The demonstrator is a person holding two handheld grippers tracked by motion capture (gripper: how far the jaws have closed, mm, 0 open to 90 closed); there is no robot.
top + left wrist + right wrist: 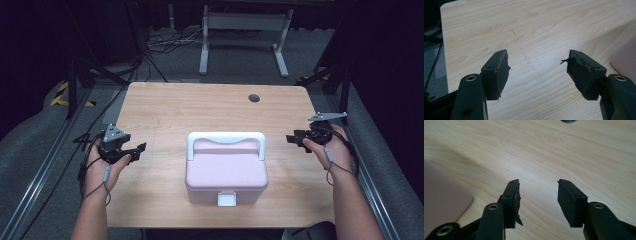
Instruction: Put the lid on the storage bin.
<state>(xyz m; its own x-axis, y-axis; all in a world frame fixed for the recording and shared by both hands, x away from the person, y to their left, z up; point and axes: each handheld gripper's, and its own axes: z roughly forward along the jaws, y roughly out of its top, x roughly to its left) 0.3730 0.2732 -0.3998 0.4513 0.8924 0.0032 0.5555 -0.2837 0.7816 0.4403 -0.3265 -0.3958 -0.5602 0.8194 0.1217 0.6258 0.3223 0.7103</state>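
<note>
A pink box (226, 172) with a white handle (226, 137) folded over its lid and a white front latch (226, 199) sits closed near the table's front edge, in the middle. My left gripper (137, 150) hovers to the box's left, open and empty; its jaws (537, 72) stand wide apart over bare wood, with the box's pink corner (624, 58) at the right. My right gripper (294, 138) is held to the box's right, also open and empty (537, 200). The box's pink side (441, 195) fills the left of the right gripper view.
The light wooden table (165, 110) has a dark round cable hole (254, 98) at its back right, also in the right gripper view as the hole (568, 121). Metal rails run along both sides. A white desk frame (240, 35) and cables lie on the floor beyond.
</note>
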